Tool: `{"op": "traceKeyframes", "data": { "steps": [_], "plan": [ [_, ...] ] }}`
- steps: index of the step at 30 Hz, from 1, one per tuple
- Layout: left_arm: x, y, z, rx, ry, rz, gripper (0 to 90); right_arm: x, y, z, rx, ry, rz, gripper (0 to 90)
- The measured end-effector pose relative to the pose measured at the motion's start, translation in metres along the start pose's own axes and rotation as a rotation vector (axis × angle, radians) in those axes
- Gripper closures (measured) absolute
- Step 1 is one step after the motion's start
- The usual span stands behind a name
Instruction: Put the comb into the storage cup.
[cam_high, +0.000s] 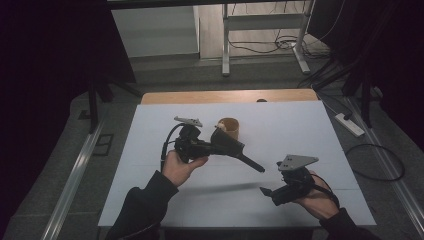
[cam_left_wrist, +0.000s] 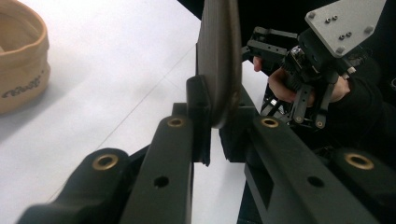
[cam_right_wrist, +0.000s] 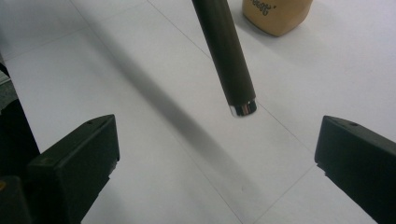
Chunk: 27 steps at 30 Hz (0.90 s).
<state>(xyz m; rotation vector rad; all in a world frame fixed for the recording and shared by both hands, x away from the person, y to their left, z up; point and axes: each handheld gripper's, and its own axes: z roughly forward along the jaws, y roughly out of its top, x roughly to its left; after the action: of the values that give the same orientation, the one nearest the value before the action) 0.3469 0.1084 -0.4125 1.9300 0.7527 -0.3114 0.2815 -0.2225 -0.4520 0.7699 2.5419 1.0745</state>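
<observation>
My left gripper is shut on the flat dark blade of a black spatula, held above the white table. In the left gripper view the blade stands on edge between the closed jaws. The spatula's round handle slants toward my right gripper and ends in a silver cap just in front of it. The right gripper stands open with wide jaws, with nothing between them and bare table below. A tan round pot sits just behind the spatula.
A white sheet covers the table, with a wooden strip along its far edge. On the floor beyond are cables, a power strip at the right and a metal desk frame.
</observation>
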Motion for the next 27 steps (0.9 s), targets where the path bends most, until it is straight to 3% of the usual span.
{"op": "traceKeyframes", "data": {
  "steps": [27],
  "plan": [
    [0.018,0.018,-0.024,-0.046,0.078,-0.025,82.5,-0.01,-0.016,-0.017,0.016,-0.047,0.049,0.0]
  ]
}}
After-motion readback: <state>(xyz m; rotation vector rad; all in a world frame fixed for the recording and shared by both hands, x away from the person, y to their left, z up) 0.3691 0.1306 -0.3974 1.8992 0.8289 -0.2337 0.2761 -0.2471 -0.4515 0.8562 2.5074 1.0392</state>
